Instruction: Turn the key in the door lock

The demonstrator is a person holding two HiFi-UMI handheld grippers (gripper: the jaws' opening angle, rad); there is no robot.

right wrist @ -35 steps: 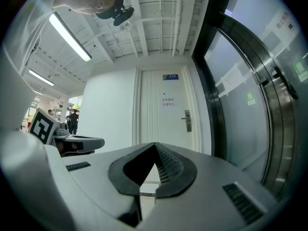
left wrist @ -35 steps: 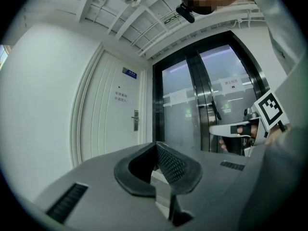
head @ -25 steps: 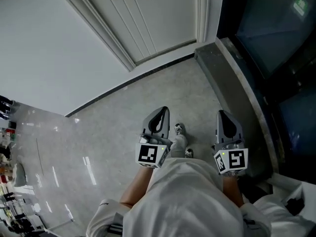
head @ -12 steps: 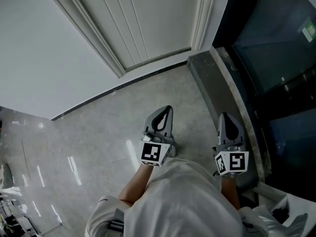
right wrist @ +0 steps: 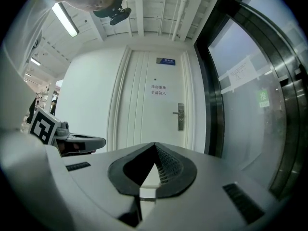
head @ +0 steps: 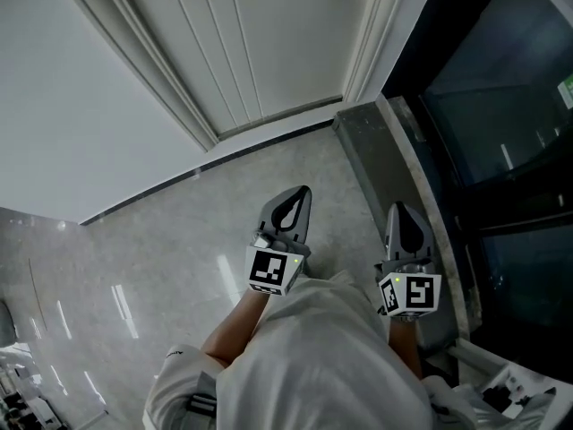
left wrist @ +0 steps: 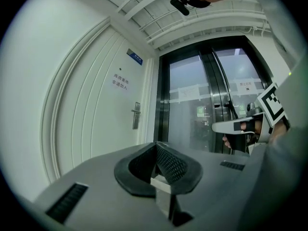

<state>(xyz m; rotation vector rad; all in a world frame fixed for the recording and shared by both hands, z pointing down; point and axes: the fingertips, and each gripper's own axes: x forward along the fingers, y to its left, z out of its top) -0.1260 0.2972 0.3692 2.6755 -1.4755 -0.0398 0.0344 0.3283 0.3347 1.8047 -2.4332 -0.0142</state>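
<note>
Closer to the door (head: 251,52) now, at top of frame. Shut tight and empty: left gripper (head: 298,195), right gripper (head: 400,209). Lock (right wrist: 180,116) right of middle, far off; maybe a key there, nothing to turn yet.

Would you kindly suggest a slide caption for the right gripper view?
Shut, empty right gripper points toward a white door with a lever handle.

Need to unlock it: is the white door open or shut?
Shut: the white door sits flush in its frame, no gap beside the handle.
</note>
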